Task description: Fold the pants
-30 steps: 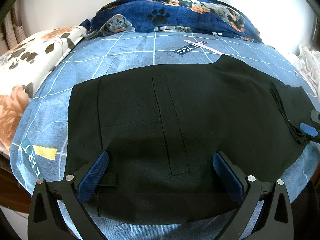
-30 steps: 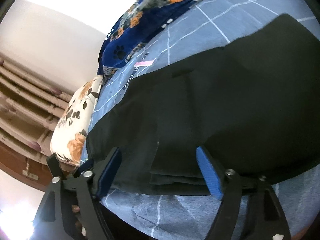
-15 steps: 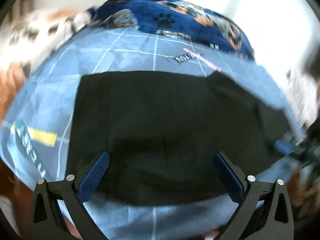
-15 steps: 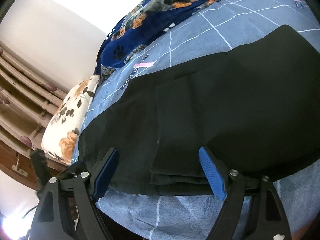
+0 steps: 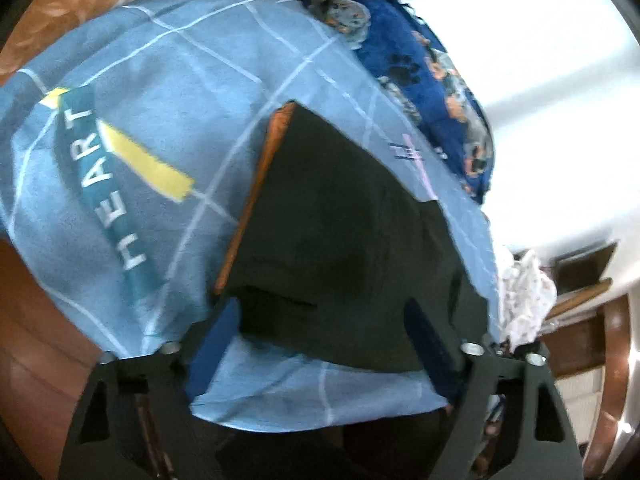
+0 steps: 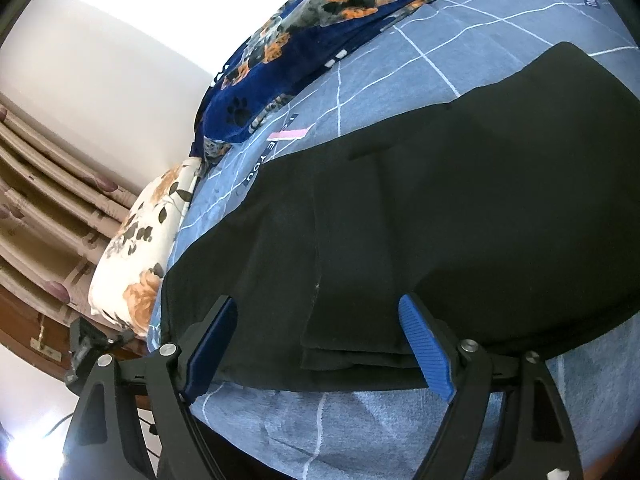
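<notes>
Black pants [image 6: 460,208] lie flat on the bed [image 6: 360,420]; left tool [image 5: 320,344] wide; right tool [image 6: 320,344] wide, fingers straddling the folded hem.

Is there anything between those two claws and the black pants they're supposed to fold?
Nothing visible. The right gripper is open with the pants' near edge lying right between its fingers. The left gripper is open too, facing the pants with only bare bedsheet around them.

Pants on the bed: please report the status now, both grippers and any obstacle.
Left gripper open, empty. Right gripper open, straddling the folded edge. Black pants flat on the blue bedsheet. No obstacle on them.
</notes>
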Motion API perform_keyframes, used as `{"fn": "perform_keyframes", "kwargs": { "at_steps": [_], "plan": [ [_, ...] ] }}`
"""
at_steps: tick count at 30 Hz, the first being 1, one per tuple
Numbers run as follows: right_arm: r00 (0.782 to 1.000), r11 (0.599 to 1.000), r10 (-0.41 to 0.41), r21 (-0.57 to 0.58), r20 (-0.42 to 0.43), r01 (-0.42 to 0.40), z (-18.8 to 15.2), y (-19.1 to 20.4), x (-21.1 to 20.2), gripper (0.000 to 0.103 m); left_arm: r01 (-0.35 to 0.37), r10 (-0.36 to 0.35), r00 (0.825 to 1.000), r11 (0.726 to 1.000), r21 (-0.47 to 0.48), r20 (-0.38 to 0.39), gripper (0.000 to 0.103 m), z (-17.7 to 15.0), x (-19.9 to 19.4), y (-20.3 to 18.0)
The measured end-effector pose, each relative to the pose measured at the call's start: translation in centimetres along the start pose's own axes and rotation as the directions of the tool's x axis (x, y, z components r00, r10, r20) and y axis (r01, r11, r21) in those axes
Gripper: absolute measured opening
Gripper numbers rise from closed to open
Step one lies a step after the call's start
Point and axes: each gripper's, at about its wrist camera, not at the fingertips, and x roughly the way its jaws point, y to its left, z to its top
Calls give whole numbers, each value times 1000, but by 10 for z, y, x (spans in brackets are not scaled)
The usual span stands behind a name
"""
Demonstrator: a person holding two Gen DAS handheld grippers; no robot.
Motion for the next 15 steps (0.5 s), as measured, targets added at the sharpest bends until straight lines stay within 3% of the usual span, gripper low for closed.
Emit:
{"fn": "perform_keyframes", "kwargs": {
  "at_steps": [2, 4, 9, 11, 13, 15],
  "plan": [
    [1000, 1000, -2, 1, 0, 2, 0, 0, 0, 80, 34, -32, 999, 998, -57, 33, 74, -1, -9, 6],
    [1000, 1000, -3, 0, 3, 3, 0, 0, 0, 80, 11, -8, 999, 998, -65, 43, 74, -7, -13, 9],
    [1000, 1000, -10, -5, 9, 11, -1, 2, -1, 81, 45, -47, 999, 992, -117, -16, 74, -20, 6, 19],
    [1000, 1000, -11, -5, 9, 11, -2, 3, -1, 81, 87, -88, 996, 990, -109, -5, 74, -18, 8, 19],
    [1000, 1000, -10, -4, 9, 10, -2, 3, -1, 81, 61, -61, 998, 997, -52, 2, 74, -10, 12, 12],
    [1000, 1000, -12, -3, 9, 12, -2, 3, -1, 81, 46, -48, 998, 998, -47, -44, 74, -4, 25, 13]
  ]
}}
